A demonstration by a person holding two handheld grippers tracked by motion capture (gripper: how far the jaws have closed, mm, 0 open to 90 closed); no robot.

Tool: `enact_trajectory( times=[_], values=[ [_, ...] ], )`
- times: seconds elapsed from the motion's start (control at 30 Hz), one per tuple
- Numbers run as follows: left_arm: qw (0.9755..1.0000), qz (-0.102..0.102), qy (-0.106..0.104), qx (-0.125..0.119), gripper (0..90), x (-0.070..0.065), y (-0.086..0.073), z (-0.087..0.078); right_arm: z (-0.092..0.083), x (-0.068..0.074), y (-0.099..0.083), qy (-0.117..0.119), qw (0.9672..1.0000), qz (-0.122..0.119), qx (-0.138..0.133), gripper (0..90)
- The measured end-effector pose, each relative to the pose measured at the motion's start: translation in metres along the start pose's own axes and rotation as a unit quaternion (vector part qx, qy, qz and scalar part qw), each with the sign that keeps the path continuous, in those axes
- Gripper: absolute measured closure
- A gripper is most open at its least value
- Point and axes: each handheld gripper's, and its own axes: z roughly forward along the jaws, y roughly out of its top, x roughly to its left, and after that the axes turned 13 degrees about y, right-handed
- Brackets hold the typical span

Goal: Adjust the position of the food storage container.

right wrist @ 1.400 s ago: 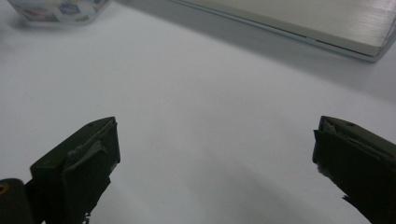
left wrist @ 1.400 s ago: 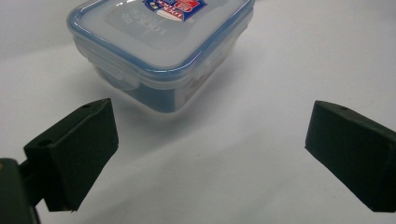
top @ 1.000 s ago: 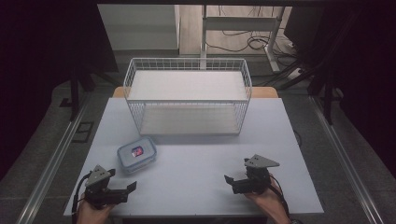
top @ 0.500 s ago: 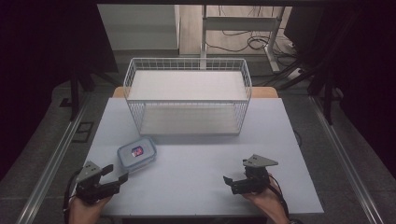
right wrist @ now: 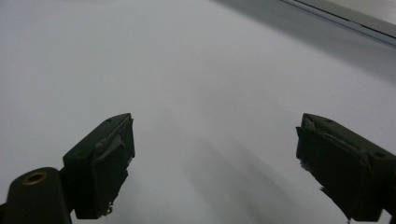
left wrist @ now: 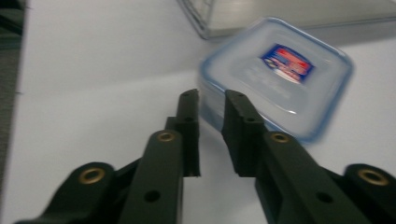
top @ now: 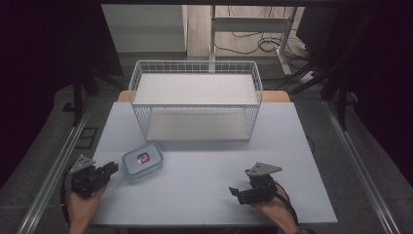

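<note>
My left gripper (left wrist: 210,109), jaws nearly closed and empty, sits just beside the lidded box (left wrist: 280,74); I might shove it. Right gripper (right wrist: 215,163) gapes wide, empty.

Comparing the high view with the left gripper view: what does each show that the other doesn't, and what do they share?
High view alone: the wire basket whole, the right tool with jaws spread, both hands, the floor and cables beyond the table. Left gripper view alone: the left tool up close, jaws nearly together with a narrow gap, their tips just short of the box. Both: the box with its red and blue label, and the table.
</note>
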Motion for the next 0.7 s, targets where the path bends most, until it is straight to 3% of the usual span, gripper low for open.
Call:
enact_trajectory(
  times=[0.17, 0.37, 0.43, 0.53, 0.6, 0.7],
  values=[
    [0.9998, 0.0, 0.009, 0.018, 87.7, 0.001, 0.007, 0.018, 0.001, 0.001, 0.003, -0.005, 1.0, -0.006, -0.005, 13.7],
    [0.9992, 0.017, 0.015, 0.033, 89.8, -0.009, 0.018, 0.038, 0.001, -0.002, 0.006, -0.005, 1.0, 0.003, -0.004, 16.9],
    [0.9993, 0.014, 0.011, 0.033, 89.8, -0.009, 0.02, 0.04, 0.001, -0.002, 0.006, -0.004, 1.0, 0.005, -0.004, 17.1],
    [0.9992, 0.013, 0.005, 0.037, 89.9, -0.013, 0.023, 0.047, 0.003, -0.003, 0.009, 0.007, 0.9997, 0.021, -0.01, 17.3],
    [0.9992, 0.016, -0.001, 0.037, 89.9, -0.016, 0.026, 0.052, 0.004, -0.006, 0.014, 0.042, 0.9976, 0.048, -0.028, 22.1],
    [0.999, 0.023, -0.008, 0.037, 89.9, -0.024, 0.032, 0.059, 0.007, -0.007, 0.02, 0.038, 0.9979, 0.042, -0.033, 28.0]
  ],
)
